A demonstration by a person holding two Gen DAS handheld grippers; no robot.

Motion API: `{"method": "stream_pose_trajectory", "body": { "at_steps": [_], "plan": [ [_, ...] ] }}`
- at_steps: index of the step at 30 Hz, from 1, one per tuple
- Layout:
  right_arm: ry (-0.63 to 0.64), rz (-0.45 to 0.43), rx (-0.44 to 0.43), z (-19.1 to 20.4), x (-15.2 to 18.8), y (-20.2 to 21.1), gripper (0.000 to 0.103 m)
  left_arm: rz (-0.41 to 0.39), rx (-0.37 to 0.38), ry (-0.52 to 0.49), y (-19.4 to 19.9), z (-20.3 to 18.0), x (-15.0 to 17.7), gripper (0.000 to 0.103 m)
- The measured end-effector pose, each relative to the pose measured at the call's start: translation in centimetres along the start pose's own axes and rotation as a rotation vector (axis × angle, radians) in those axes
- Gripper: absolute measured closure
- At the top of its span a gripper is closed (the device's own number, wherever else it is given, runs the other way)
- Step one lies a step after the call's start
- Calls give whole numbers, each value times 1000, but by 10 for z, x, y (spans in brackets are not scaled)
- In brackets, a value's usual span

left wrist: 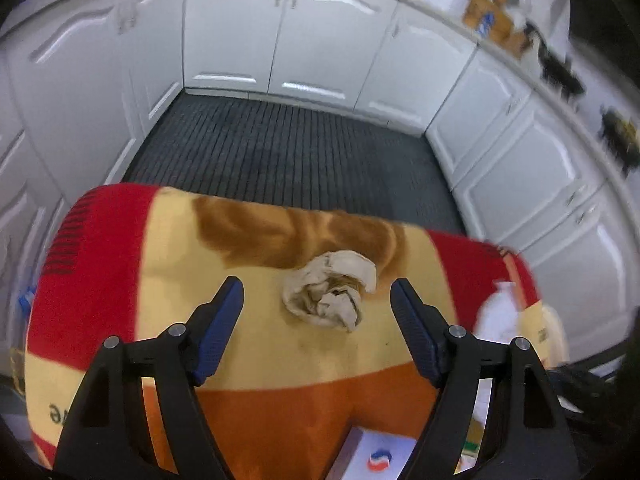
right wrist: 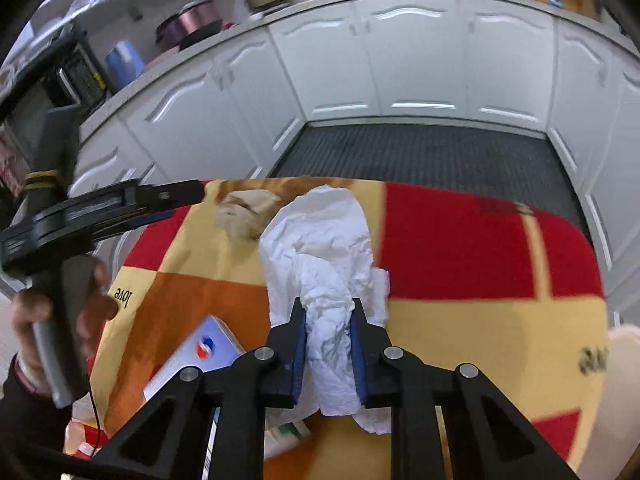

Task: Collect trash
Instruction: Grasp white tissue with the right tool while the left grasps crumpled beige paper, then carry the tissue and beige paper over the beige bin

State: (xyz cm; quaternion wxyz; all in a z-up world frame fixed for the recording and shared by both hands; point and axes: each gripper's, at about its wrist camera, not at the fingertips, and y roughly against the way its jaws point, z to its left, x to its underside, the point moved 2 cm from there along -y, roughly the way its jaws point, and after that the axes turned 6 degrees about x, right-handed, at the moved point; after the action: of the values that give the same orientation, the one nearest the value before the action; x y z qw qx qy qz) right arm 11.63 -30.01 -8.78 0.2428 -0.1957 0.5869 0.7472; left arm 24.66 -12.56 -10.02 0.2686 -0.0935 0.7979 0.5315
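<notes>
A crumpled brown paper wad [left wrist: 330, 290] lies on a red, yellow and orange blanket [left wrist: 160, 280]. My left gripper [left wrist: 317, 292] is open, its fingers on either side of the wad and just short of it. The wad also shows in the right wrist view [right wrist: 246, 210], far left. My right gripper [right wrist: 329, 312] is shut on a crumpled white tissue [right wrist: 320, 248] and holds it above the blanket [right wrist: 480, 320]. In the left wrist view the tissue [left wrist: 500, 312] shows blurred at the right. The left gripper's body [right wrist: 104, 204] shows in the right wrist view.
A white box with a red and blue logo [left wrist: 376, 456] lies on the blanket's near edge; it also shows in the right wrist view [right wrist: 196, 360]. White cabinets [left wrist: 280, 32] ring a dark ribbed floor mat [left wrist: 288, 152]. Cluttered counters [right wrist: 200, 20] run above the cabinets.
</notes>
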Motion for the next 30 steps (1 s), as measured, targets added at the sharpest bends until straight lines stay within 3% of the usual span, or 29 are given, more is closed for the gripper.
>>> {"method": "stream_pose_trajectory", "body": {
  "at_steps": [2,3,4,5,7,17,22,30],
  "plan": [
    [-24,-5,-6,-10,5,7,85,49,-108,-60,-19,-9,2,32],
    [-41,-7,-10,-16,10,11,85,77,-139,-84,-29,-10,3,52],
    [-49,-9,-10,-17,9,13,85,96,-132,-80,-33,-10,5,72],
    [-57,-12,-12,-21,13,16,85,120,-87,-46,-35,-6,6,72],
    [-65,-18,-15,-23,18,22,85,106,-74,-9,-26,-3,7,81],
    [-93,-72,-48,-29,49,64,85,-32,-52,-91,63,-46,54,82],
    [-103,-83,-38,-34,62,80,85,-67,-50,-143,86,-75,85,82],
    [-137,-114,-25,-43,80,108,85,-102,-42,-176,101,-109,108,82]
  ]
}}
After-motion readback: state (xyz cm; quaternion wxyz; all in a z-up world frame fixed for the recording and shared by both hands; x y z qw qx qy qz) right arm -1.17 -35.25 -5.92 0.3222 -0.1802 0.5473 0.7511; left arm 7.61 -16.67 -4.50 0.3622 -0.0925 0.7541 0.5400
